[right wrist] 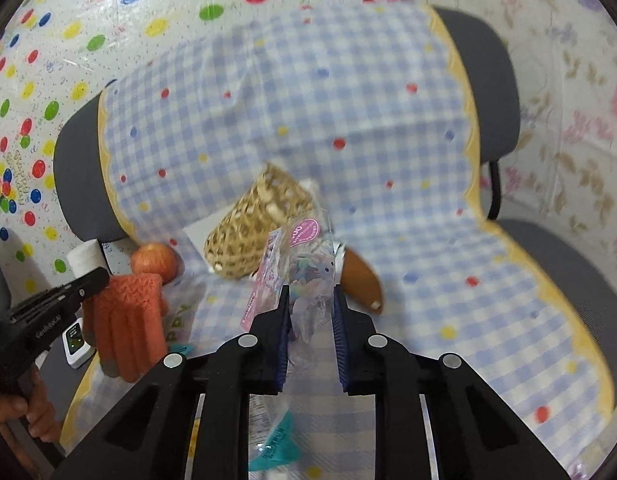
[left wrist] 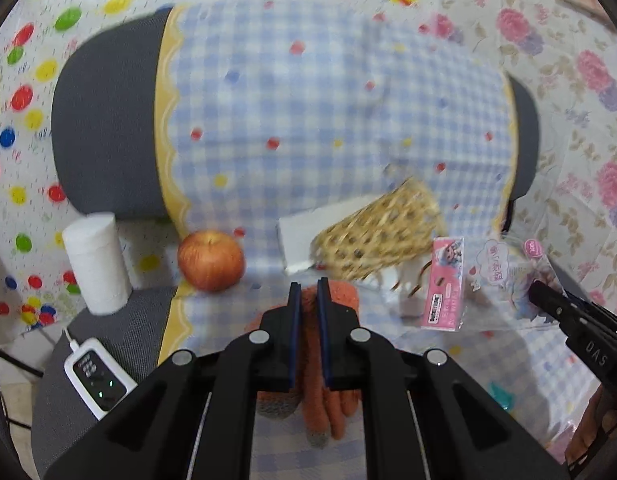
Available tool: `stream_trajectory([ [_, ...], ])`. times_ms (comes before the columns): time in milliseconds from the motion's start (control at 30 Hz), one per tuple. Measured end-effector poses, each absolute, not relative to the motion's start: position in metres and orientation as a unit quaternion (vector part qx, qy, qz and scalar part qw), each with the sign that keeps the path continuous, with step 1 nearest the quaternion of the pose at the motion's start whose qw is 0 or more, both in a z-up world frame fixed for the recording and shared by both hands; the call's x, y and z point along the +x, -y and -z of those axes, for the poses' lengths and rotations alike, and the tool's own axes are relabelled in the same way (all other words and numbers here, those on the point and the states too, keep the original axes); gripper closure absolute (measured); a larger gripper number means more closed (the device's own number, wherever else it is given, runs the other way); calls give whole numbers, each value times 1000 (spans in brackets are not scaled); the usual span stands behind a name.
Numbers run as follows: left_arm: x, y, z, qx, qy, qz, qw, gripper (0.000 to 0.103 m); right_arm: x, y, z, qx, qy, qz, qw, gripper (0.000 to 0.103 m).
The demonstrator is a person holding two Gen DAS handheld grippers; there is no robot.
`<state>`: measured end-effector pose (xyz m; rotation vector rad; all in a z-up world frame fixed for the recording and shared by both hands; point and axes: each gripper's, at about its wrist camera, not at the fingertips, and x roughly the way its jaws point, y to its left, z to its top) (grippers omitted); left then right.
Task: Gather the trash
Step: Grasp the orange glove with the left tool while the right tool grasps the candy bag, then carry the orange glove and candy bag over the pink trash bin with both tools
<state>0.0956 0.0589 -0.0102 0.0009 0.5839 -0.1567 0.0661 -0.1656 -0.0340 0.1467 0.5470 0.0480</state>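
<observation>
We have the left gripper (left wrist: pixel 307 292) nearly closed on the orange glove (right wrist: pixel 130 320) and the right gripper (right wrist: pixel 310 304) pinching the clear wrapper (right wrist: pixel 308 276) above the chair's checked cloth (right wrist: pixel 408 208); next it probably goes to the woven basket (right wrist: pixel 252 232).

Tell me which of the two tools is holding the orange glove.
The left tool, shut on the orange knitted glove beside the apple; the right tool grips a clear plastic wrapper instead.

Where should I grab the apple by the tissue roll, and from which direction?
Judging from the left wrist view, take the apple across its round middle, coming from above. Its stem dimple faces up. The tissue roll stands to its left and the orange glove lies to its right, so a sideways approach looks crowded.
</observation>
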Motion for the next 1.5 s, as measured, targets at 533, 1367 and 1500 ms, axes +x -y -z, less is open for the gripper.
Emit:
stream_trajectory([
  [533, 22, 73, -26, 35, -227, 217, 949, 96, -60, 255, 2, 58, -231, 91, 967, 82],
  [1367, -125, 219, 52, 119, -287, 433, 846, 96, -266, 332, 72, 60, -318, 274, 906, 80],
  [1500, -144, 239, 64, 138, -285, 460, 830, 96, -278, 339, 90, 68, -335, 289, 894, 80],
])
